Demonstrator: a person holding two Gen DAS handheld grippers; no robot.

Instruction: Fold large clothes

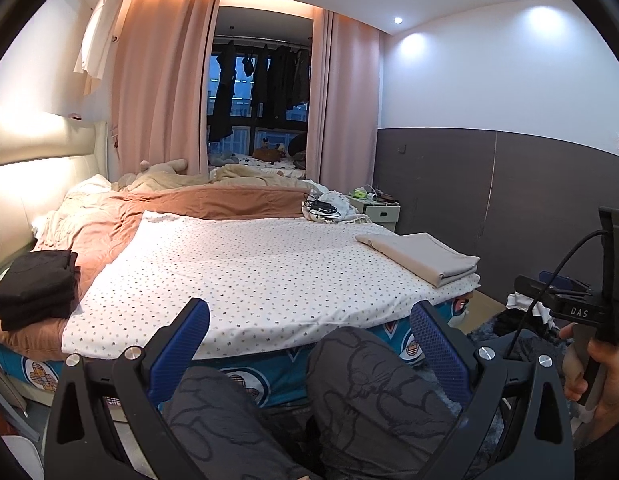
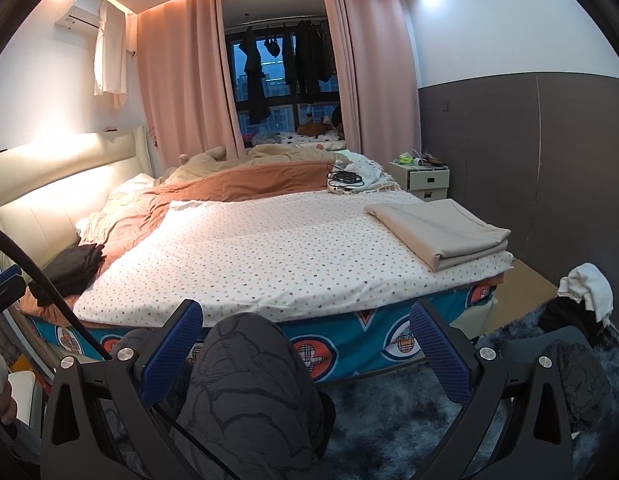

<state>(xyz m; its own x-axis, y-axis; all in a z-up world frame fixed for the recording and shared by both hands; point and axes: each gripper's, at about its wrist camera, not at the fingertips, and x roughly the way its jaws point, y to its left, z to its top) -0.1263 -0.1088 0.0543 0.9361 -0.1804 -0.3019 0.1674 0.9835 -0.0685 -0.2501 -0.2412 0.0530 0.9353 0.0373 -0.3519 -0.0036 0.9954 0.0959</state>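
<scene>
A folded beige cloth [image 1: 423, 258] lies on the near right corner of the bed, also in the right wrist view [image 2: 441, 228]. A folded black garment [image 1: 35, 288] sits on the bed's left side, seen too in the right wrist view [image 2: 71, 266]. My left gripper [image 1: 309, 316] is open and empty, held low in front of the bed above the person's knees [image 1: 349, 380]. My right gripper [image 2: 307, 312] is open and empty, also in front of the bed edge. The right gripper's body shows at the right of the left wrist view [image 1: 581, 308].
The bed has a dotted white sheet [image 1: 249, 276] and an orange duvet [image 1: 181, 204] behind it. Cables and cloth [image 2: 349, 178] lie at the far side. A nightstand [image 2: 423, 178] stands by the wall. A pile of white and dark clothes [image 2: 581, 300] sits on the grey rug [image 2: 409, 432].
</scene>
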